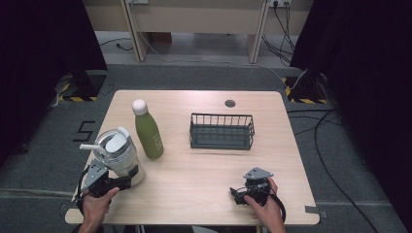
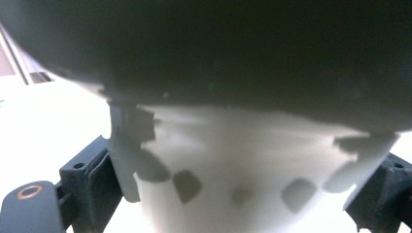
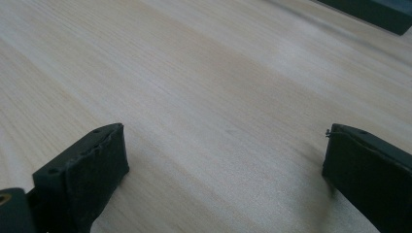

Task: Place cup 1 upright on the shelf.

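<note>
While one tumbler (image 1: pixel 116 154) sits gripped, one bottle (image 1: pixel 147 130) stands beside.

The surface (image 1: pixel 204 179) is a light wood-grain top with rounded corners and a round cable port (image 1: pixel 230 103) near its far edge. It stands on grey carpet (image 1: pixel 43 160) bearing a black numeral 5 (image 1: pixel 84 131) at the left. Black curtains (image 1: pixel 43 43) hang at both sides. Stand bases with yellow-black hazard tape (image 1: pixel 77 98) sit at the left and right far corners. Beyond, pale wooden furniture legs (image 1: pixel 133 34) rise from a lighter floor. Black cables (image 1: pixel 330 165) trail across the carpet at right. Lighting is even, from overhead.
</note>
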The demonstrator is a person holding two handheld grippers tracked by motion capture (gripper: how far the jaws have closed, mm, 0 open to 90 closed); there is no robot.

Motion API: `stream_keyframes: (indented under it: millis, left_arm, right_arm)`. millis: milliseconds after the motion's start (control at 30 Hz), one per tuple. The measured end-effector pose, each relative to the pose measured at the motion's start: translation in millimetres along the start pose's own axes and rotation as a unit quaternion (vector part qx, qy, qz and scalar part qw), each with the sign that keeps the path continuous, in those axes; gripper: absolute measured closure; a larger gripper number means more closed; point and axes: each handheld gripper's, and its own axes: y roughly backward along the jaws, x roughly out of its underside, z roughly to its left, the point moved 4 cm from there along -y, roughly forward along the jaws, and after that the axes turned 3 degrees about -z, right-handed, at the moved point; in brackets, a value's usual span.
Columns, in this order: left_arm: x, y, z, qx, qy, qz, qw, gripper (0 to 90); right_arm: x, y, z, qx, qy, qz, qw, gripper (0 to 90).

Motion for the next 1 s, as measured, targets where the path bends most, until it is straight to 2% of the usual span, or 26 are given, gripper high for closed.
stream_keyframes:
  millis: [233,467,600,700,767,1000]
  left_arm:
    - [-3.0,-1.8,-6.5,0.011,0.0,0.003,0.9999,10.0]
    - [-11.5,-5.1,-12.8,0.022,0.001,-0.004,0.9997,10.0]
    - [-15.4,-9.4,-17.5,0.026,-0.009,-0.004,0.9996,10.0]
    - [-17.3,-11.6,-20.4,0.031,-0.009,-0.002,0.9995,10.0]
    - [-21.2,-14.2,-26.0,0.043,-0.008,-0.001,0.999,10.0]
    - [-33.4,-19.8,-42.1,0.063,-0.018,-0.003,0.9979,10.0]
  right_arm:
    - [0.0,0.0,0.0,0.0,0.0,0.0,1.0,2.6]
    - [0.0,0.0,0.0,0.0,0.0,0.0,1.0,2.6]
    - [0.0,0.0,0.0,0.0,0.0,0.0,1.0,2.6]
    - [0.0,0.0,0.0,0.0,0.0,0.0,1.0,2.6]
    - [0.0,0.0,0.0,0.0,0.0,0.0,1.0,2.6]
    - [0.0,0.0,0.1,-0.001,0.001,0.0,1.0,2.4]
